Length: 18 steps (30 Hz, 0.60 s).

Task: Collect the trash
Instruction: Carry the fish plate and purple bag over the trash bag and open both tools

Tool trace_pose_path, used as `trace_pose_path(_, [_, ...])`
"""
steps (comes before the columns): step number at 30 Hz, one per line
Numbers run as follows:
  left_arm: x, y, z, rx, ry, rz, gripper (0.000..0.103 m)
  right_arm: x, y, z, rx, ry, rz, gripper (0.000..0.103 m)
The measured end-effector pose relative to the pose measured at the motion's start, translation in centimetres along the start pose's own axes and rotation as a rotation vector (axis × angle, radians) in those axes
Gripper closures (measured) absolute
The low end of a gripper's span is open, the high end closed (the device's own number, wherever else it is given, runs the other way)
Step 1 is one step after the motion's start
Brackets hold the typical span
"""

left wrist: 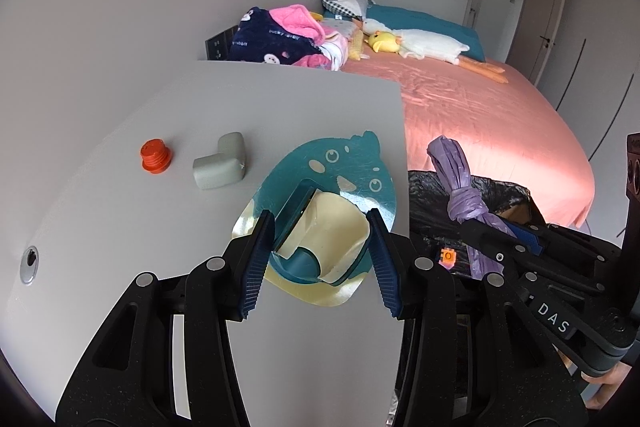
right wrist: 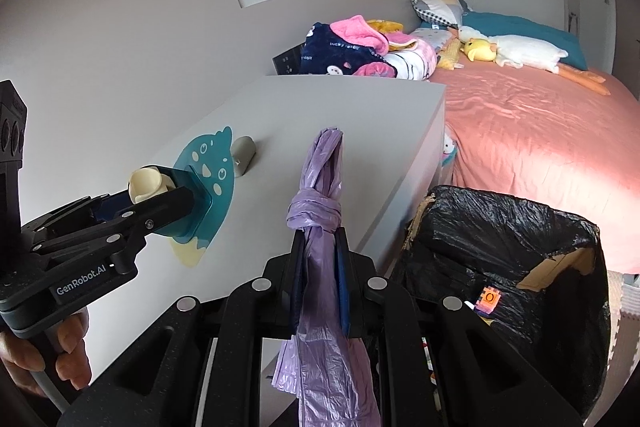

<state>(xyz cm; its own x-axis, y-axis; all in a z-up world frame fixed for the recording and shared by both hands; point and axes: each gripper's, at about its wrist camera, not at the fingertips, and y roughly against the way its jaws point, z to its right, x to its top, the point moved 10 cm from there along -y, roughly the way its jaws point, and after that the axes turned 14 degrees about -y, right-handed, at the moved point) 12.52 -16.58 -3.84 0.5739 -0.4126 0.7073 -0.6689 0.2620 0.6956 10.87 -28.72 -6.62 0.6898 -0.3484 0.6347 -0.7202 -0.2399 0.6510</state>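
Observation:
My left gripper (left wrist: 320, 214) is shut on a flat teal plastic whale-shaped holder (left wrist: 340, 163) with a cream cup part (left wrist: 332, 227), held over the white table (left wrist: 280, 99) near its right edge. The right wrist view shows the same left gripper (right wrist: 192, 195) carrying the teal holder (right wrist: 208, 167) above the tabletop. My right gripper (right wrist: 320, 239) is shut on a knotted purple plastic bag (right wrist: 320, 179), whose tail hangs below the fingers. That purple bag (left wrist: 456, 179) sits over the near rim of a bin with a black liner (right wrist: 500, 227).
A red cap (left wrist: 155, 155) and a grey corner piece (left wrist: 222, 167) lie on the table. The black-lined bin (left wrist: 500, 191) stands between table and pink bed (left wrist: 480, 115), with a small orange item (right wrist: 489, 297) inside. A person's hand (right wrist: 60, 355) holds the left gripper's handle.

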Motion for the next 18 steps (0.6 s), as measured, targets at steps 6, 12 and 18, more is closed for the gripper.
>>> trace_pose_path(6, [0.8, -0.5, 2.3, -0.025, -0.028, -0.003, 0.057, 0.3, 1.3, 2.2, -0.019, -0.034, 0.018, 0.088])
trace_pose_path(12, [1.7, -1.2, 4.8, -0.062, -0.051, -0.001, 0.057, 0.7, 2.4, 4.7, -0.043, -0.068, 0.036, 0.088])
trace_pose_path(18, [2.3, -1.9, 7.3, -0.094, -0.084, -0.005, 0.056, 1.2, 3.5, 7.3, -0.071, -0.104, 0.056, 0.088])
